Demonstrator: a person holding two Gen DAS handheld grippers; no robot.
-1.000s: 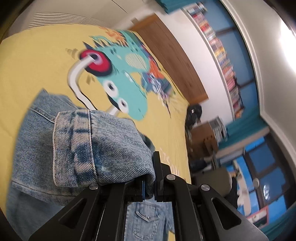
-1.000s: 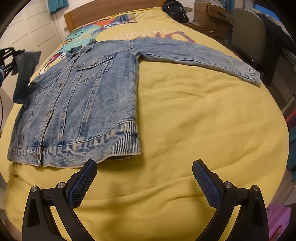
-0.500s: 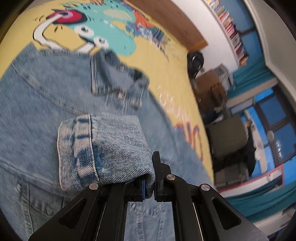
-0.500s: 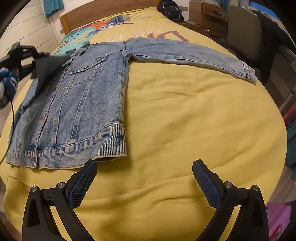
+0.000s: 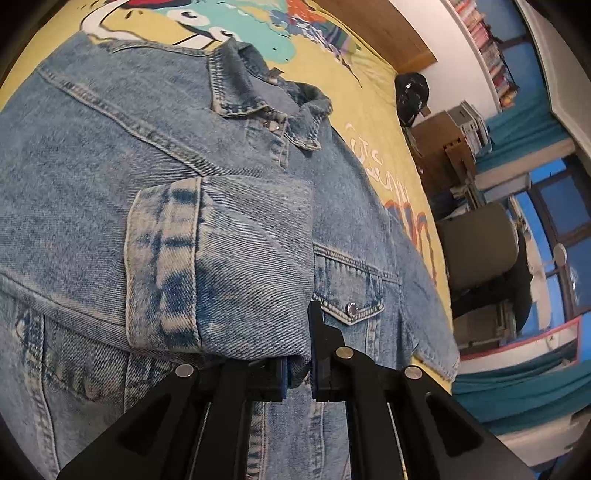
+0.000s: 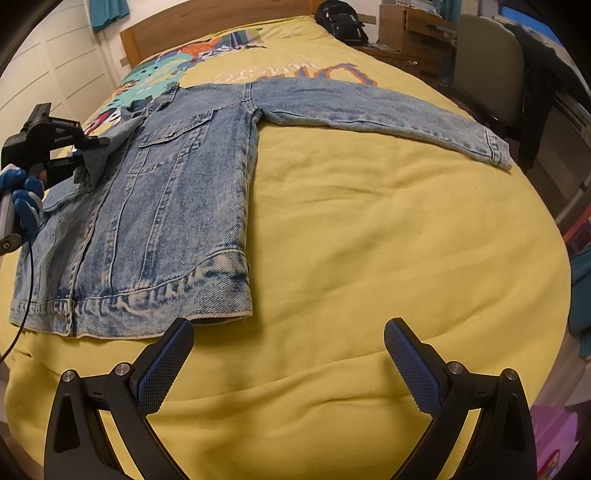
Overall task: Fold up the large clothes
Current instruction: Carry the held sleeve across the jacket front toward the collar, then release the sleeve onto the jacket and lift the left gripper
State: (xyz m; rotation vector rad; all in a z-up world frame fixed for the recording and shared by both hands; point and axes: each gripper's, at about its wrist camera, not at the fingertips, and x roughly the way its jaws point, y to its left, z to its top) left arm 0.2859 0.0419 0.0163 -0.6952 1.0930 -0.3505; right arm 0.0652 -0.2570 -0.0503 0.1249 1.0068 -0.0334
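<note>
We have the denim jacket [image 6: 177, 206] lying front-up on the yellow bedspread [image 6: 369, 240], collar [image 5: 258, 92] toward the far headboard [image 6: 207, 22], hem toward the near edge. In the right wrist view the jacket occupies the left half of the bed; one sleeve [image 6: 369, 107] is stretched flat to the right, its cuff near the right bed edge, close to the grey chair [image 6: 487, 66]. Our left gripper [image 5: 297, 369] is clenched on the other sleeve's cuff [image 5: 221, 266]: the denim edge is pinched betw. the two closed fingers, and the cuff w/ its bleached band hangs over the jacket's chest, above the flap pocket [image 5: 351, 291] and its metal button. From the right wrist view the same gripper [image 6: 79, 153] sits at the far left, above the jacket's left side, w/ fabric trailing from it down to the shoulder area; a blue-gloved hand [image 6: 22, 195] holds it. Whether the held cuff touches the chest panel we cannot tell. Our right gripper [image 6: 288, 365] is released, fingers spread wide, blue pads [image 6: 166, 369] exposed, nothing betw. them; it is above bare bedspread at the near edge, just near-side of the hem's right corner and not touching it. A black backpack [image 6: 343, 18] lies at the far right corner of the bed, well apart from the jacket.
</note>
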